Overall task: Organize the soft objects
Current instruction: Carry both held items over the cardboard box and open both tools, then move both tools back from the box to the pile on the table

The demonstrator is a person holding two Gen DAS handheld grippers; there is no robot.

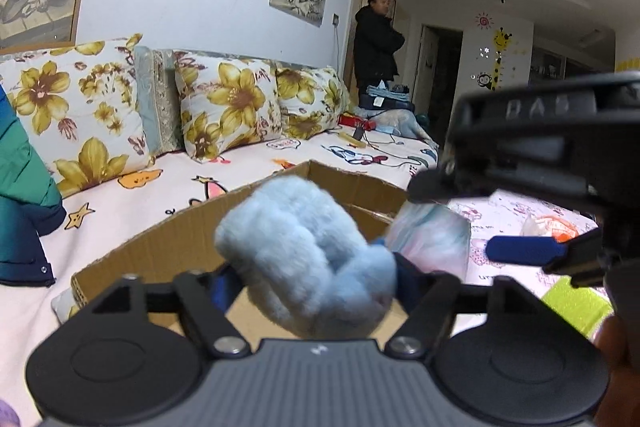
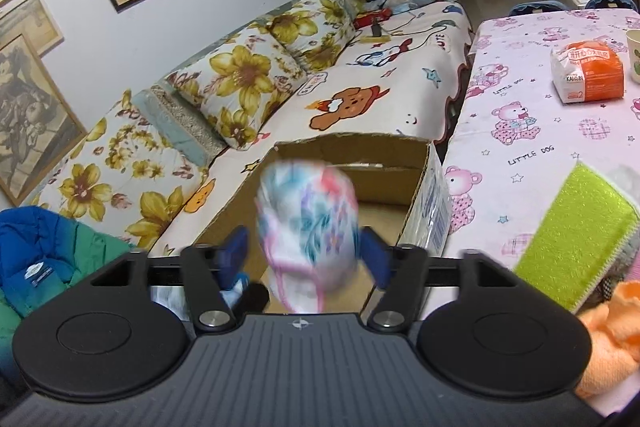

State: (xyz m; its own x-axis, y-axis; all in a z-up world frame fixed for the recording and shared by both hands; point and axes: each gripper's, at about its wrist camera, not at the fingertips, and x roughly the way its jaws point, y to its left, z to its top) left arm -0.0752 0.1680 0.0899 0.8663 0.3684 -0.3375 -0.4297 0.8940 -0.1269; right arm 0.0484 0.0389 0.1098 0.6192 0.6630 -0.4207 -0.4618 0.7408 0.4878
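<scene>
While my left gripper (image 1: 308, 279) hangs over the cardboard box (image 1: 180, 239), its fingers stand apart around a fluffy blue toy (image 1: 304, 259). My right gripper (image 2: 306, 259) has fingers apart, a blurred floral bundle (image 2: 308, 227) between them above the box.

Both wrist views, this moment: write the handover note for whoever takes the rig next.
Left gripper: jaws apart, fluffy blue toy between them over the cardboard box.
Right gripper: jaws apart, blurred floral bundle between them, above the same box.
Done: both items brought to the box on the sofa.
Left: green sponge and orange cloth still on the table.
</scene>
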